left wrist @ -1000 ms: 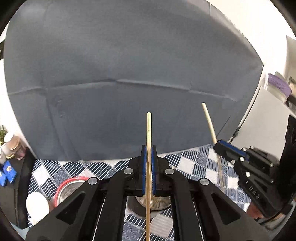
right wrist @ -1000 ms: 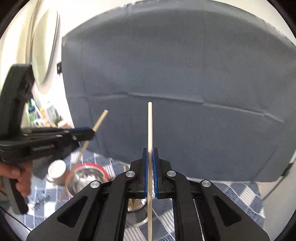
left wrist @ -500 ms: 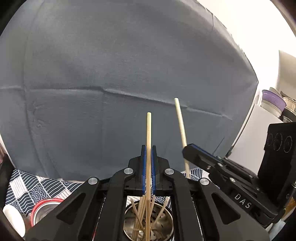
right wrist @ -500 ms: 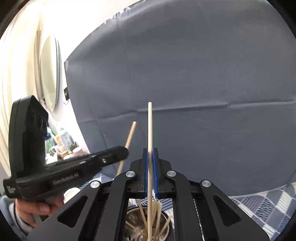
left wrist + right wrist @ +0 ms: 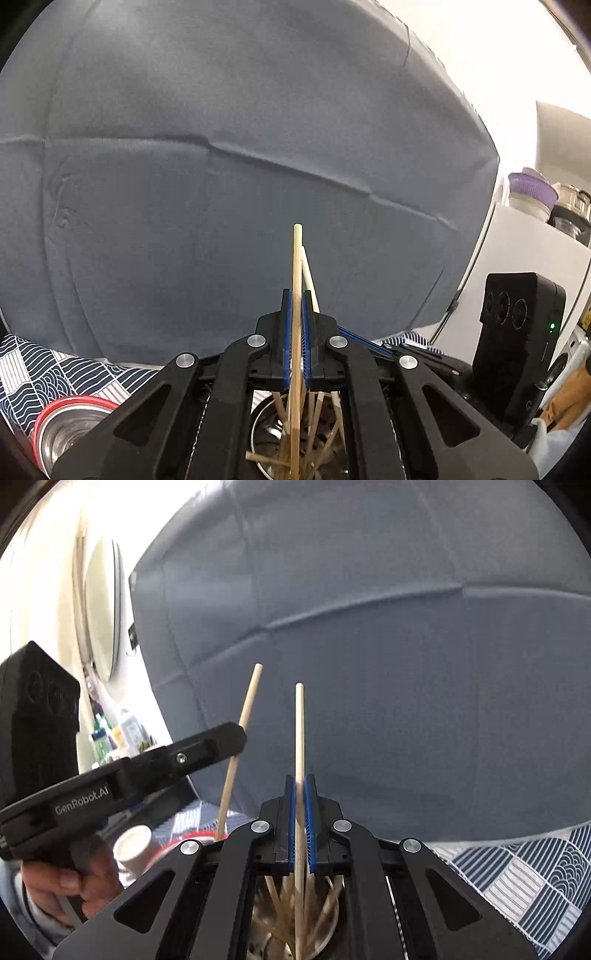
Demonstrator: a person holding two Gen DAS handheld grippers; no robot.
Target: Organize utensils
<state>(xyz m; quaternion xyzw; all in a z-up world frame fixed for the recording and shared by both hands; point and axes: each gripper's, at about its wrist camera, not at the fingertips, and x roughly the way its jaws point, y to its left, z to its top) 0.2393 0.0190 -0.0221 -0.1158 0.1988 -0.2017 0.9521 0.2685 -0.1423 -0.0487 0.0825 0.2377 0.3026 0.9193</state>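
**Both grippers hold chopsticks over the steel holder**

Left gripper point(image 5: 296, 306) is clamped on one wooden chopstick point(image 5: 297, 266), blue pads pressed against it, stick upright. Its lower end reaches down into the round steel utensil holder point(image 5: 266, 435) directly below, which already has a loose bunch of chopsticks point(image 5: 317, 424) leaning at mixed angles.

Right gripper point(image 5: 300, 790) is likewise closed on a second chopstick point(image 5: 299, 731), upright, lower end inside the same holder point(image 5: 328, 923) among the other sticks.

From the right wrist view, the left gripper point(image 5: 236, 738) sits just beside, on the left, with its stick tilted; a hand point(image 5: 66, 882) grips its handle.

Holder stands on a blue-and-white patterned tablecloth point(image 5: 40, 365). Red-rimmed steel bowl point(image 5: 70, 428) near the holder, to its left. Grey fabric backdrop point(image 5: 221, 147) behind.
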